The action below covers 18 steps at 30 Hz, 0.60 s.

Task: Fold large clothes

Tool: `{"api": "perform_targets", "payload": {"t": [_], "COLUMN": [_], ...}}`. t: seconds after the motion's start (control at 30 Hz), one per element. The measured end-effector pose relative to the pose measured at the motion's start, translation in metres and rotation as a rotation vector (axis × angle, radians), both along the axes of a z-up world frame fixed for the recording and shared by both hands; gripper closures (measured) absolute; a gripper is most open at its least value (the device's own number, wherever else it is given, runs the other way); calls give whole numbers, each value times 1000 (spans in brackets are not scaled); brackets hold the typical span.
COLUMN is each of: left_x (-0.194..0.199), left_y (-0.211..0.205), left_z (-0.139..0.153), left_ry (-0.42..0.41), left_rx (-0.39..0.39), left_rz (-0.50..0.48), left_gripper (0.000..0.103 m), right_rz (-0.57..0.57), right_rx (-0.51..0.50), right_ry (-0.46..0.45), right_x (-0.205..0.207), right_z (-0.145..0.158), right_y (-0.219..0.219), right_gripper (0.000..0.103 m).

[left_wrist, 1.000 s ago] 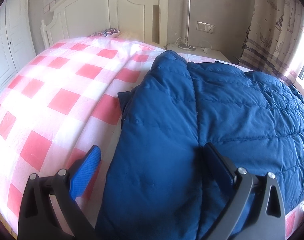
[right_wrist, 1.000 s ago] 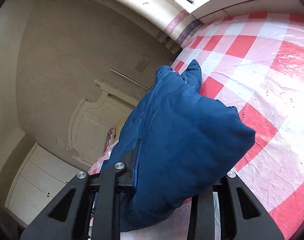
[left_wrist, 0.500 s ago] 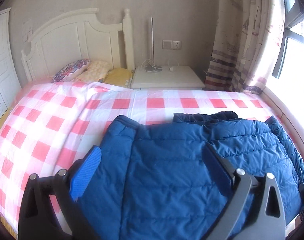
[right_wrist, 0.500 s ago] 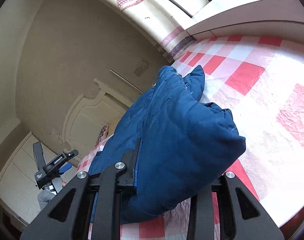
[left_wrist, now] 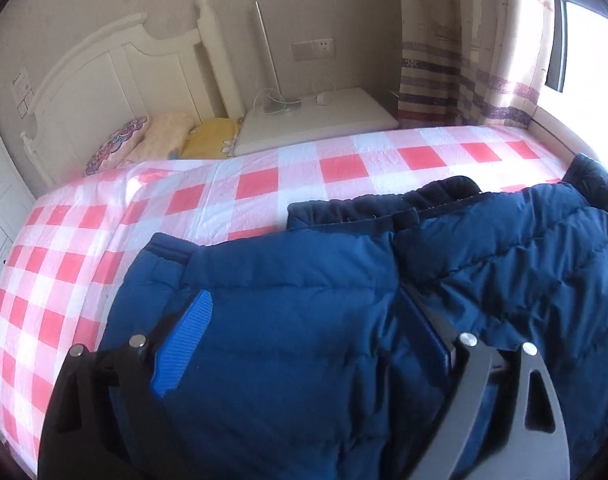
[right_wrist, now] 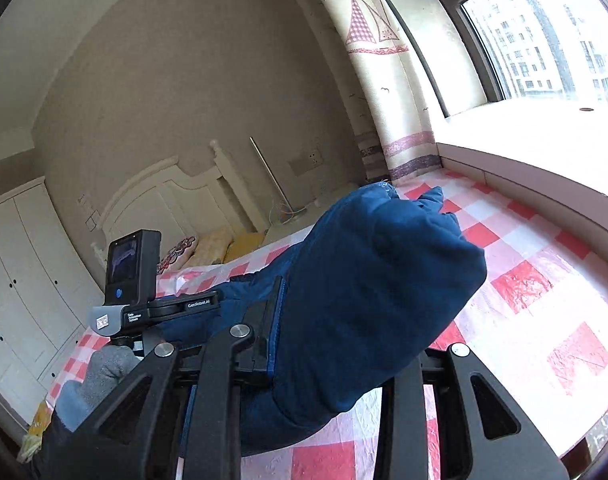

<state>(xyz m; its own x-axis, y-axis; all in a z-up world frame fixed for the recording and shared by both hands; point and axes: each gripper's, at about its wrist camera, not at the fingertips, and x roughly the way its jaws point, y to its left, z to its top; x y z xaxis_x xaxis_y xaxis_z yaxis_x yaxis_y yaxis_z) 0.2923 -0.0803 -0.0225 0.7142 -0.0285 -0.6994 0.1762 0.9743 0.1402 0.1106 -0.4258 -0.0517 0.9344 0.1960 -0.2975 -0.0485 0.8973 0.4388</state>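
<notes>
Blue padded jacket [left_wrist: 483, 264] lay across red-checked bed [left_wrist: 264, 184], long axis side to side, collar toward nightstand [left_wrist: 315, 120]. Since half second before, left view dropped closer. Left gripper [left_wrist: 304, 332] now clamped jacket fold between jaws. Right gripper [right_wrist: 343, 312] stayed closed on bunched jacket end, held above bed.

Jacket [left_wrist: 304, 320]: deep blue quilted shell, darker navy lining at collar. Bed sheet [left_wrist: 264, 184]: red, pink and white check. Headboard [left_wrist: 116, 72]: white. Pillows [left_wrist: 120, 144]: purple floral, peach, yellow. Curtain [left_wrist: 463, 60]: cream, purple stripe bands, sailboat print. Left gripper [left_wrist: 304, 344]: black frame, bright blue pads.
</notes>
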Motion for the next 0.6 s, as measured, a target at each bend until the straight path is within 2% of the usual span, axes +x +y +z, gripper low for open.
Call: {"api": "perform_targets", "payload": {"t": [0.1,0.17,0.23,0.3,0.37,0.47,0.53,0.6], "left_x": [-56,-96,-131,-145,-151,-153,-157,-162], "left_y": [23,17,27,56,105,191,243,281], "left_z": [-9,-35,-46,-41,-21,15,36,49], "left_ry": [44,61,-40,-17,-47,-149,-216,-257], "left_rx": [-96,-67,-58,-130,-237,-322,-362,-389], "left_rz": [-86,-167,-209,-266,-220,-49,71,158], "left_gripper": [9,9,10,10,10,10,10,9], "right_rz": [4,37,77,112,150,233,319,437], "right_rx": [-101,-179,-287,-430,-584,-848,-1080,-1303], "right_ry": [-55,-87,-110,-147,-175,-205,-176,-114], "right_x": [4,7,12,8,5,2,6,2], "right_z": [22,39,49,56,59,46,18,-25], "right_y": [30,59,97,141,184,257,312,360], "right_gripper": [72,72,72,72,72,72,72,71]}}
